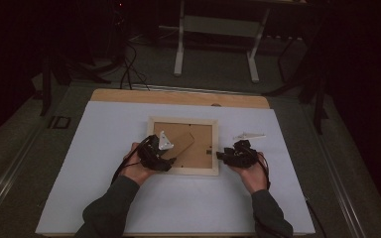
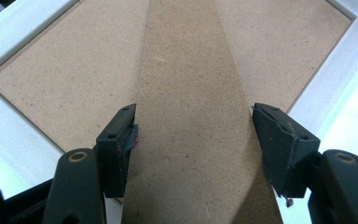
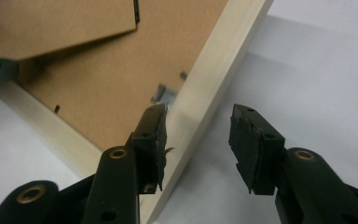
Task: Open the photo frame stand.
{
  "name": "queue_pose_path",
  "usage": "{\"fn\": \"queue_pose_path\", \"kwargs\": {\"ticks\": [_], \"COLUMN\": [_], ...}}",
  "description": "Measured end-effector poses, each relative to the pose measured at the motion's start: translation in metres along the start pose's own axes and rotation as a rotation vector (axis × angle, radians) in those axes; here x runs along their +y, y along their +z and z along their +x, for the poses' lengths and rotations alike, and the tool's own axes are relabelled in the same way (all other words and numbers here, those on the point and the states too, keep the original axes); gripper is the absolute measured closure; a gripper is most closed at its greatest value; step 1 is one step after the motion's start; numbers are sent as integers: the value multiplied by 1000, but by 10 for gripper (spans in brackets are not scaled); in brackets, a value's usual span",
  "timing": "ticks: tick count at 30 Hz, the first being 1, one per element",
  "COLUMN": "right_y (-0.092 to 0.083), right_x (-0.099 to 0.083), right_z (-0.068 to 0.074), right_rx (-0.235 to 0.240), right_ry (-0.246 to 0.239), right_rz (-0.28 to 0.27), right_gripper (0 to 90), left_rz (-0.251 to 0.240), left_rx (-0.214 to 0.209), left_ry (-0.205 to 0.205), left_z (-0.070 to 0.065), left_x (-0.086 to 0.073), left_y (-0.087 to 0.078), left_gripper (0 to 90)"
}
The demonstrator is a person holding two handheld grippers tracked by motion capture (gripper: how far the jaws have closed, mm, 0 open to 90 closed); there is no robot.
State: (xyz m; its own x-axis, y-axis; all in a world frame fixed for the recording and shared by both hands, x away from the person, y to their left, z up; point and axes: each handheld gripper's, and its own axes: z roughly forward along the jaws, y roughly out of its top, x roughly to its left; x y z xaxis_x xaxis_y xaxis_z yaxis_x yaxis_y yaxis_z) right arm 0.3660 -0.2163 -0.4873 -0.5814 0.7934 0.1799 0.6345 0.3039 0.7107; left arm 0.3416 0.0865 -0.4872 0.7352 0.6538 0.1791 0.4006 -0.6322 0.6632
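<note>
Your left gripper (image 1: 155, 152) leans over the picture frame's (image 1: 183, 170) near-left corner, jaws wide either side of the raised easel stand (image 2: 191, 116), pads clear of it. The frame lies face-down mid-counter (image 1: 104, 148). Your right gripper (image 1: 238, 154) hovers at the frame's right rail, jaws half-open, gripping nothing.

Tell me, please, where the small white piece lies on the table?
In the high view, the small white piece lies on the white table cover, just right of the picture frame.
</note>
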Motion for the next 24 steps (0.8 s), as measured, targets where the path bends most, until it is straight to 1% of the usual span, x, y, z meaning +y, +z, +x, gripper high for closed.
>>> {"fn": "queue_pose_path", "kwargs": {"ticks": [2,8,9,13,18,20,22,23,24], "right_y": [3,13,15,22,32,36,38,40,41], "right_x": [7,27,31,40,48,51,51,53,54], "right_z": [-1,-4,-6,-9,-14,-17,-18,-22,-26], "right_rx": [-1,-2,-3,-5,3,7,10,28,46], "right_ry": [-7,12,21,37,75,91,99,129,147], "right_rz": [12,39,50,77,94,104,108,109,107], "right_gripper": [548,534,530,523,519,520,520,514,516], "left_rz": [-4,-8,-8,-14,-30,-29,-35,-35,-39], "left_rx": [4,13,14,16,27,32,37,38,37], "left_ry": [1,11,11,11,15,27,26,29,31], "left_z": [-1,-3,-3,-3,-6,-6,-7,-7,-7], "left_x": [0,0,0,0,-1,-1,-1,-1,-1], "left_y": [-1,-2,-2,-3,-4,-4,-4,-4,-4], "left_gripper": [369,369,369,369,369,369,369,369,369]}}
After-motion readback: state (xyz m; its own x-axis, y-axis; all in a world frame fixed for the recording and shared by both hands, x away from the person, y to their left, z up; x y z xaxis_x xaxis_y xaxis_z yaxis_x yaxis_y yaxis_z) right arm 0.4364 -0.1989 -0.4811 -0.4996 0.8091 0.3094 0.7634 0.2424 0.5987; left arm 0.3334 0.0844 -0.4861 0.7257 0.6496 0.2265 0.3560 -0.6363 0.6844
